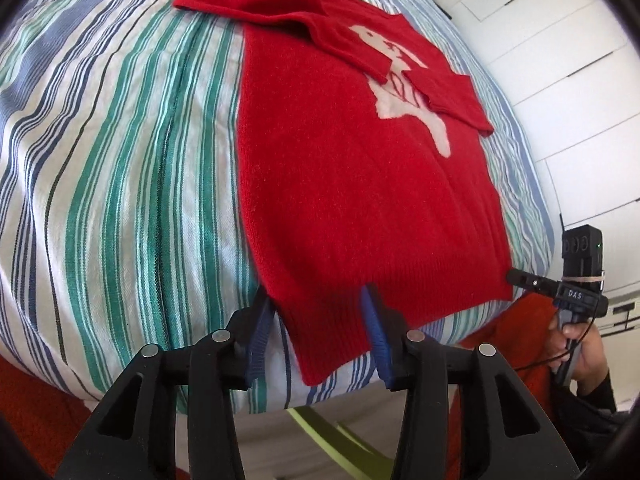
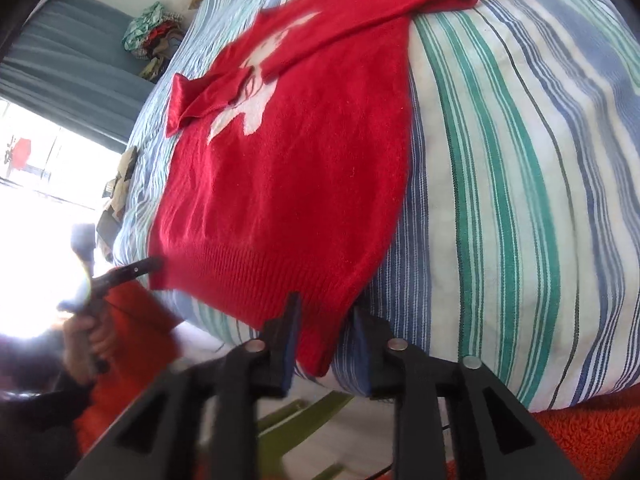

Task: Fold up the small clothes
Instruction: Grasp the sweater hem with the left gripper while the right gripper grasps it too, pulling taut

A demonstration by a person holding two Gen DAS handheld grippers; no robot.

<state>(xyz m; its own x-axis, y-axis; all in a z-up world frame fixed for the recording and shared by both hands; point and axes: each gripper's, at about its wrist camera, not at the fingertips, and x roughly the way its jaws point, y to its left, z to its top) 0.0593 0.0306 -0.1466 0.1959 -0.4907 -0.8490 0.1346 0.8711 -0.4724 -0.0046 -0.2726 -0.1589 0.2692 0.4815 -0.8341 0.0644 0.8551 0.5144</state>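
On the striped bed point(image 1: 120, 160) the red sweater point(image 1: 340, 200) lies flat, both sleeves already folded in; the bottom-up fold looks still to do. Left gripper point(image 1: 316, 336) and right gripper point(image 2: 324, 340) tilt down, jaws apart, straddling each hem corner, not clenched yet.

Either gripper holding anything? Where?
Nothing gripped. Left gripper and right gripper stand open, each straddling a bottom hem corner of the red sweater.

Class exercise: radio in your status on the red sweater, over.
Left gripper and right gripper each straddle a hem corner, jaws apart. Red sweater flat on striped bedcover, sleeves folded in. Nothing in the way.
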